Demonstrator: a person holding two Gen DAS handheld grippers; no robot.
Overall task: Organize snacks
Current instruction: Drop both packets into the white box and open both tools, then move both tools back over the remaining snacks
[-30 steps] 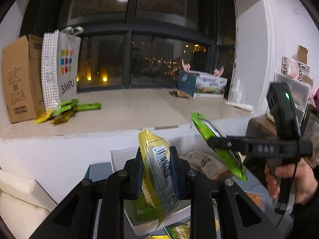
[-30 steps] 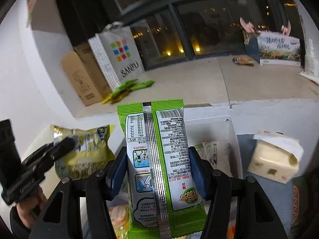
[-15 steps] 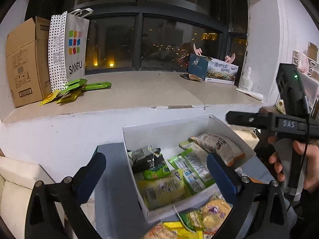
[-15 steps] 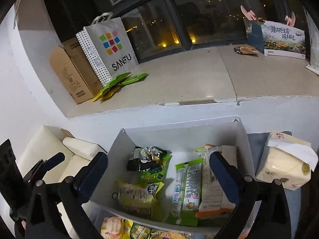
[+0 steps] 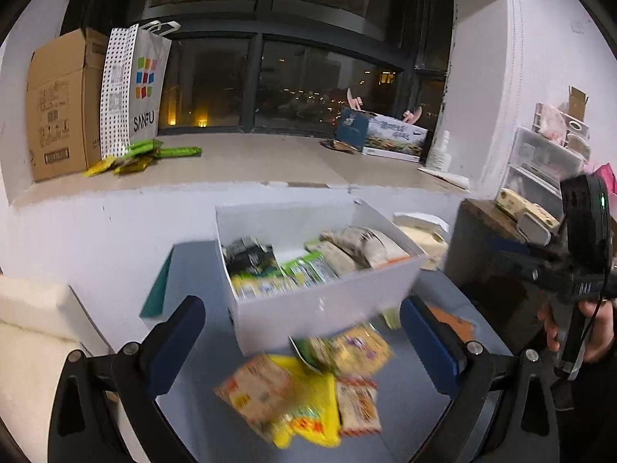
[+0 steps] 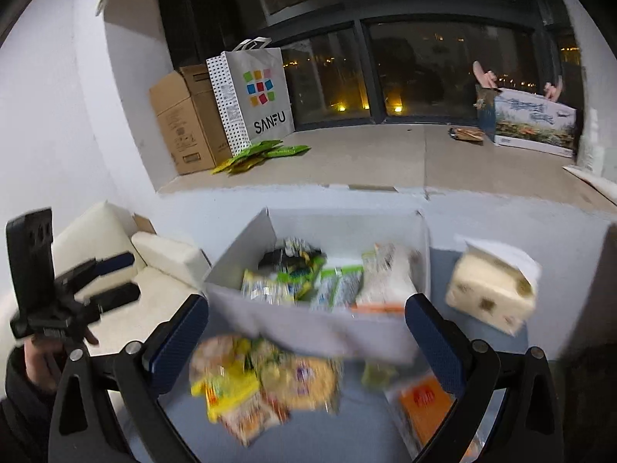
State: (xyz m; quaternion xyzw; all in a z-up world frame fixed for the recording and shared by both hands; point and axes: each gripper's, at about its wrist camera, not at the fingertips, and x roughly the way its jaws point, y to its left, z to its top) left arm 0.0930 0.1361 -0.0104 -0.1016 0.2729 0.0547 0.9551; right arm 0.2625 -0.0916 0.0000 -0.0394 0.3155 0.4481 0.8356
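A white open box (image 5: 308,316) (image 6: 347,227) on the grey table holds several snack packets, green, yellow and beige. A loose pile of yellow and orange snack packets (image 5: 304,386) (image 6: 262,382) lies on the table in front of the box. My left gripper (image 5: 302,341) is open and empty above that pile. My right gripper (image 6: 306,341) is open and empty above the same pile; it also shows at the right of the left wrist view (image 5: 578,270). The left gripper shows at the left of the right wrist view (image 6: 69,297).
A tissue pack (image 6: 489,293) sits right of the box. An orange packet (image 6: 424,401) lies at the front right. The window ledge behind holds a cardboard box (image 5: 61,104), a SANFU bag (image 5: 135,88), green packets (image 5: 154,152) and a printed box (image 5: 385,135). A cream cushion (image 6: 115,270) is at the left.
One second ago each gripper was shut on a snack packet over the box. Both opened and let go; the packets lie in the box. Both grippers have pulled back toward the loose pile.
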